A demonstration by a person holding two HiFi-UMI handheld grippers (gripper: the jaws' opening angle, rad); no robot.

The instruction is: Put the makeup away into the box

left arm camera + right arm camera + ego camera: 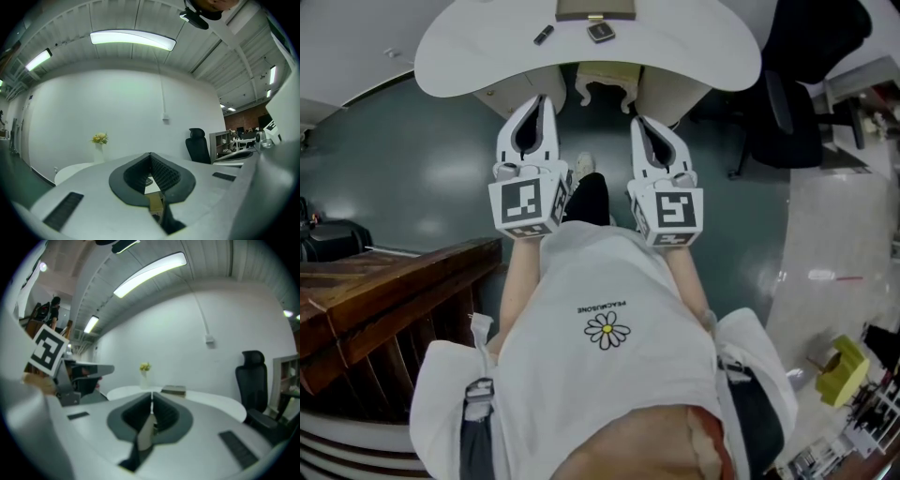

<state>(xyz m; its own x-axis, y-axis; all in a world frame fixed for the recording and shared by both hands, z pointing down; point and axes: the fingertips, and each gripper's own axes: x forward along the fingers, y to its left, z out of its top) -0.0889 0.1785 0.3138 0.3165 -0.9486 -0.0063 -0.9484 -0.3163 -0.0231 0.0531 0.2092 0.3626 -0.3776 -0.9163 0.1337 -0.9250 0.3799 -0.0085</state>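
One white table [459, 56] up ahead, one black office chair [797, 112] off to its right. Two grippers out in front, short of the table: left gripper [539, 101] and right gripper [637, 122], both with jaws pressed together on nothing. On the table sits one box [595, 9], with two small dark makeup items just in front: a slim stick [543, 35] and a squarish case [600, 32].

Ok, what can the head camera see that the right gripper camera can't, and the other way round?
Only the head view shows the daisy shirt and the wooden railing. Only the right gripper view shows the yellow flowers and the long ceiling light. Both show the white table, a black chair and the left gripper.
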